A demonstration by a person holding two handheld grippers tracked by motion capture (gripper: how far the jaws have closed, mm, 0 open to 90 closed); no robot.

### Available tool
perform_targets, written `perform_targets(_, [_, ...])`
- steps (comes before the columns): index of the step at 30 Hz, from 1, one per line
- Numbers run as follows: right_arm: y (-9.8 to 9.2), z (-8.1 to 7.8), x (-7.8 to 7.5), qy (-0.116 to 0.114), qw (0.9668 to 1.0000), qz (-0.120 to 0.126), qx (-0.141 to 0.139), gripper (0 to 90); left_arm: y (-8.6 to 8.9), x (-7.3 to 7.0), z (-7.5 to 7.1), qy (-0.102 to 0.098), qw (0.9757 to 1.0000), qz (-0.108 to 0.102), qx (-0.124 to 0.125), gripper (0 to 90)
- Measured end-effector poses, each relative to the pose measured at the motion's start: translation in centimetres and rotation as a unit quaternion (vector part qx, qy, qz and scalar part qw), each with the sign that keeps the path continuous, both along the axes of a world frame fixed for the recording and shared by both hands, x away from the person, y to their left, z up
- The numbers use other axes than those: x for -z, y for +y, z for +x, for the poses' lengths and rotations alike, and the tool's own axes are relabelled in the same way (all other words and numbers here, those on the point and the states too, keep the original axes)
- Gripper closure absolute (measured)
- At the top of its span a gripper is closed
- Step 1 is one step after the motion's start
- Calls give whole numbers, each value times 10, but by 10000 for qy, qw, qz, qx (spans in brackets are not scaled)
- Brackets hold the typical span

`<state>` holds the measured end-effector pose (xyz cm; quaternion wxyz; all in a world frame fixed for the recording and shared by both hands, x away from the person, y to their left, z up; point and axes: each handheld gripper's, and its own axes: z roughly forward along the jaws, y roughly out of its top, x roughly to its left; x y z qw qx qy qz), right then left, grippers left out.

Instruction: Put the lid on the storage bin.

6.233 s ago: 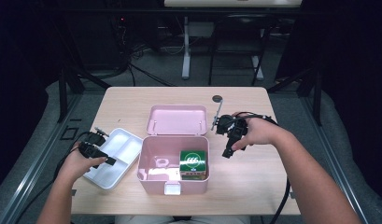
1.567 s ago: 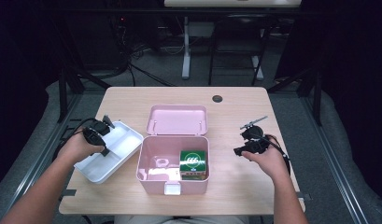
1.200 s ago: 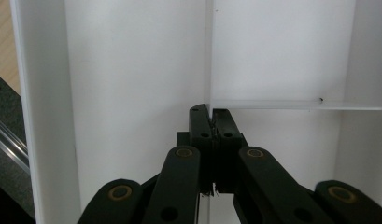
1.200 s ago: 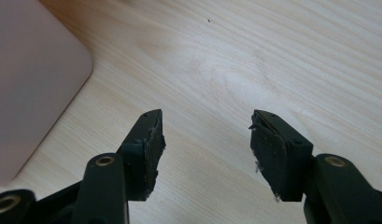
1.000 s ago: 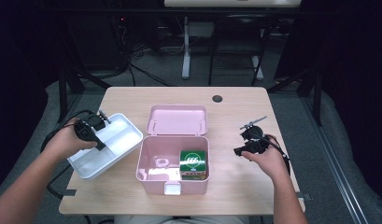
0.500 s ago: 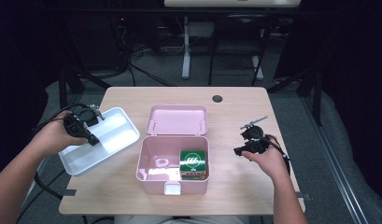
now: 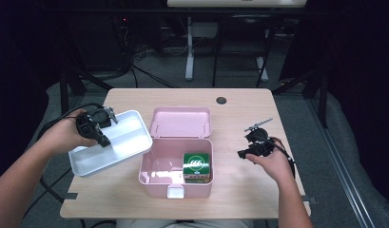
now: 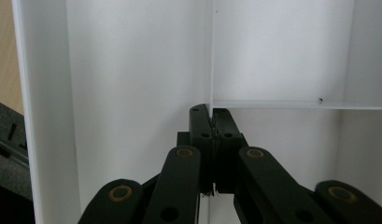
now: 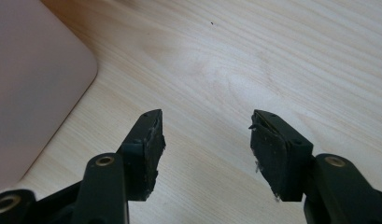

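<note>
The left gripper (image 7: 98,127) is clamped on the thin divider wall of the white tray (image 7: 117,148), which seems tilted off the table (image 7: 239,99) at its left edge. The right gripper (image 7: 253,142) rests jaws apart on bare wood — beside the open pink box (image 7: 156,168).

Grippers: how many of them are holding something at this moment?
1. The left gripper, at the table's left, is shut on the white tray divider; the right gripper, at the right, is open over bare wood.

A light wooden table (image 7: 239,102) stands on grey floor (image 7: 154,76) in a dark room, with desk legs (image 7: 189,52) and cables (image 7: 144,76) beyond its far edge.
</note>
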<state>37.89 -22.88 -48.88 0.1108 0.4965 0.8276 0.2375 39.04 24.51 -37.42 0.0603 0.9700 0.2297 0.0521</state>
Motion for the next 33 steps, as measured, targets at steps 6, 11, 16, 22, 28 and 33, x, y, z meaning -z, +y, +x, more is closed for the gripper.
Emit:
perform_targets(6, [-2, 0, -1, -19, 10000, 14, 45, 437, -16, -3, 0, -42, 9995, 87, 308, 894])
perform_targets(11, [-3, 0, 0, -50, 10000, -9, 35, 437, -32, -4, 1, -62, 9987, 32, 500, 894])
perform_targets(16, [-3, 0, 0, -40, 10000, -13, 23, 437, -47, -6, 1, -88, 9974, -17, 721, 894])
perform_targets(22, [-4, 0, 0, -41, 10000, 16, 40, 437, -68, -6, 1, -79, 9951, -8, 989, 894])
perform_targets(28, [-4, 1, 1, -33, 10000, 15, 41, 437, -89, -1, 1, -66, 9920, 36, 1262, 894])
perform_targets(33, [-4, 1, 1, -14, 10000, 12, 58, 436, -106, 2, -1, -16, 9891, 74, 1471, 894])
